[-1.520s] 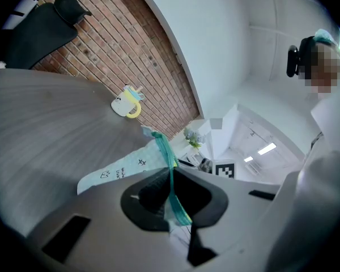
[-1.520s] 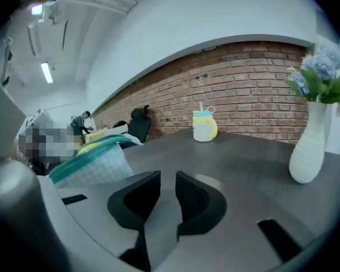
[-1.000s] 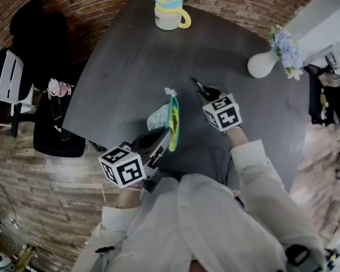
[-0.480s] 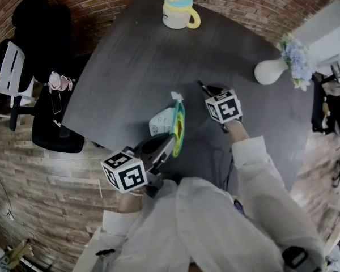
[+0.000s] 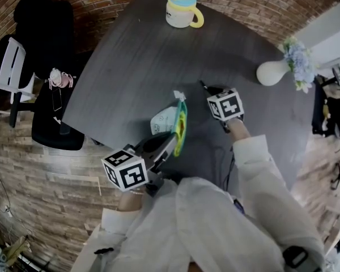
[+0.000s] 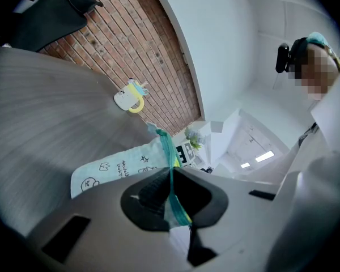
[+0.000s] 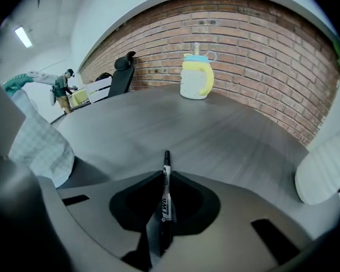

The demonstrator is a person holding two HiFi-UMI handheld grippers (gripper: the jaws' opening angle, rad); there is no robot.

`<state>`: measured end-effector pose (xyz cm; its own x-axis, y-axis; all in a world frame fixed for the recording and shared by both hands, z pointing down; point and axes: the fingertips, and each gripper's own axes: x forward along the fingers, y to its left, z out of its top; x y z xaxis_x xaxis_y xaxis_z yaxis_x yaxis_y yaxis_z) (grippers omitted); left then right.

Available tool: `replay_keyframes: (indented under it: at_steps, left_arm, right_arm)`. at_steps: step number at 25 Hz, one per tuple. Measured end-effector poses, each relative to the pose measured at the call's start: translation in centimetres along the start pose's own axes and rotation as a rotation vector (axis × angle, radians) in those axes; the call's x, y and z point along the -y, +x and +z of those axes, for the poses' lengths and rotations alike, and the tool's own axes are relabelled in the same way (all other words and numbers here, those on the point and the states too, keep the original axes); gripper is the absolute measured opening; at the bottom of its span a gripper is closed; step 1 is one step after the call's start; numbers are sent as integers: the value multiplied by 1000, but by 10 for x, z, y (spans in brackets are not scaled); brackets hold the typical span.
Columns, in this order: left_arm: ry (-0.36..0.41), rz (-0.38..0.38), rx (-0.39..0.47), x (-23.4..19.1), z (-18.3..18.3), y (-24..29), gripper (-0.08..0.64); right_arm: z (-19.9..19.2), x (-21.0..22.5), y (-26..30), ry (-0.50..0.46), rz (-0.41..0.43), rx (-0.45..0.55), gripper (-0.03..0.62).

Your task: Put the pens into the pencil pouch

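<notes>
A dark round table (image 5: 130, 55) fills the head view, with a brick wall behind it and a black chair (image 5: 45, 112) off its edge at nine o'clock. Near the six o'clock rim, the left gripper (image 6: 171, 188) is clamped on the teal zipper edge of the pencil pouch (image 6: 119, 166), holding it up on edge with the mouth facing toward three o'clock. A yellow-handled mug (image 5: 181, 10) stands at twelve. Just right of the pouch, the right gripper (image 7: 165, 194) points down at the tabletop. Its jaws have just been closing and now pinch a black pen (image 7: 166, 171), whose tip pokes out ahead of them. A white vase (image 5: 272, 71) sits at two o'clock.

The pen looks gripped but not yet carried over, so putting it in the pouch is still to do. No other pens are in sight, and the pouch's contents are hidden.
</notes>
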<state>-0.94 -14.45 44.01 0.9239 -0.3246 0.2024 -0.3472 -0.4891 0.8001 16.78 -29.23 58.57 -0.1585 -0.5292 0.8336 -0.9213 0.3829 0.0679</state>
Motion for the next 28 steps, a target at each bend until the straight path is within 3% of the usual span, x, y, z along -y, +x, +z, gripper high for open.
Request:
replay_keyframes:
  at_steps: [10,15,19,23,28]
  left_arm:
    - [21,6,11,-1,3,-10,23]
    - [-47,-22,39,-5,0,-11,23]
    - [-55,-19,49,-4,1,-14,23]
    - [-34,-9,49,-4,0,-16,23]
    - [-26,1,45,-4,-3,-19,23]
  right_arm:
    - [10,-23,-31,56,61,118,40]
    - [25,-36,-62,88,81,205,40]
    - [41,-50,-88,94,100,280,40]
    - [58,-71,-113,92,157,365,40]
    - [85,-101,-152,156,266,512,40]
